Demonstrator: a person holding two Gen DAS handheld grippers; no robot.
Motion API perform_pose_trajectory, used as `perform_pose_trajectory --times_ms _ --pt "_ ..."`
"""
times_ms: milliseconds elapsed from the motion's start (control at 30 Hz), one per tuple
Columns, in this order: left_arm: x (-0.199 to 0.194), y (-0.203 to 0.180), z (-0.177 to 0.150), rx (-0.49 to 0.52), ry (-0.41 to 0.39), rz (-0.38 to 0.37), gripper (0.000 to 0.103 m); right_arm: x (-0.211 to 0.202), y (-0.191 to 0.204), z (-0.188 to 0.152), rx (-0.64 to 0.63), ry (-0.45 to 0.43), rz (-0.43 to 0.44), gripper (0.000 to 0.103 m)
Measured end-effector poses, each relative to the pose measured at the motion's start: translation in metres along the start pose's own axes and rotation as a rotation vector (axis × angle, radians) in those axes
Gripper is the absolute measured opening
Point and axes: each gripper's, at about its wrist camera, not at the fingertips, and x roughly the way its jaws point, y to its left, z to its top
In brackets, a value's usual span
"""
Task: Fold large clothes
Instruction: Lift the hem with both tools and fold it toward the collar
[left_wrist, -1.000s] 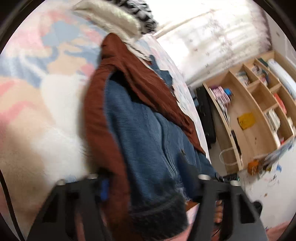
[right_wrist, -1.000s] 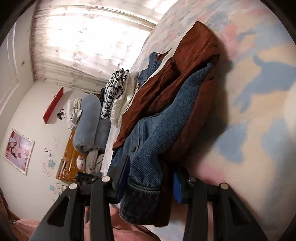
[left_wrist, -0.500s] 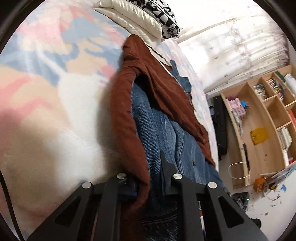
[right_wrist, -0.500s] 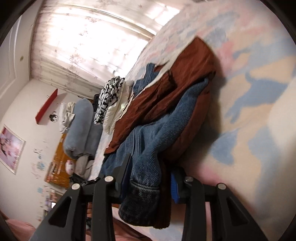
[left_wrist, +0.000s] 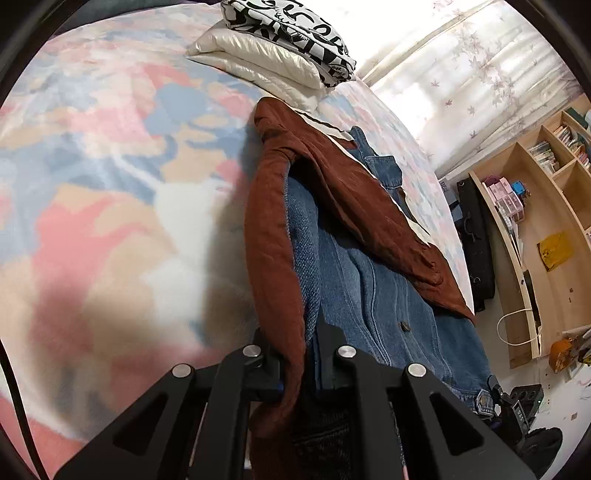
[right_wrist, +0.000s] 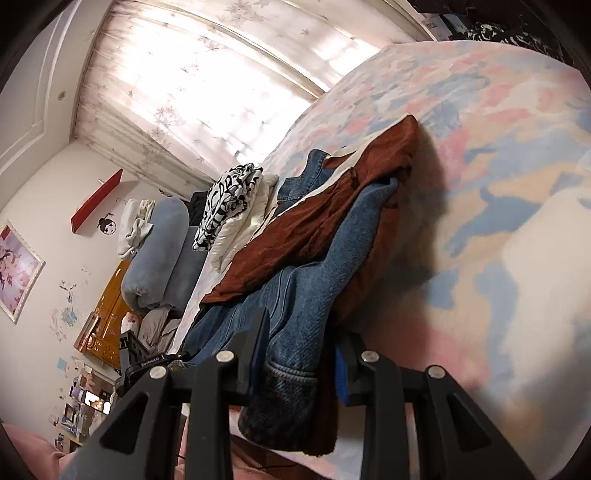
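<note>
- The left tool (left_wrist: 295, 354) is clamped on the rust-brown corduroy lining edge (left_wrist: 273, 258) at lower centre.
- The right tool (right_wrist: 299, 350) is clamped on the blue denim jacket's cuffed sleeve (right_wrist: 295, 354), lower centre, over the pastel patchy bed blanket (right_wrist: 498, 221).

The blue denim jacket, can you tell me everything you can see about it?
The denim jacket is blue, with a rust-brown lining, a chest pocket, seams and metal buttons. It lies crumpled and partly turned inside out on the pastel blanket, just below a stack of folded clothes. The left hand-held gripper pinches its brown edge. The right hand-held gripper clamps a blue cuffed sleeve.
</note>
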Motion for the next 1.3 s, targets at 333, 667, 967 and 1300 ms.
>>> perform_pose_trajectory --times_ms 333,667,967,1300 --pt "-0.021 0.007 -0.005 -0.045 0.05 -0.035 0.008 -0.013 0.003 0.003 0.055 0.01 0.042 0.03" --pt "-0.013 -0.008 0.031 -0.106 0.059 -0.127 0.008 -0.001 -0.004 0.041 0.195 -0.012 0.091 0.031" --pt "0.043 -0.03 0.127 -0.198 0.05 -0.17 0.008 0.06 -0.014 0.135 0.34 -0.037 0.141 0.033" --pt "0.137 -0.008 0.213 -0.331 -0.016 -0.11 0.045 0.153 -0.072 0.205 0.49 -0.031 0.038 0.076"
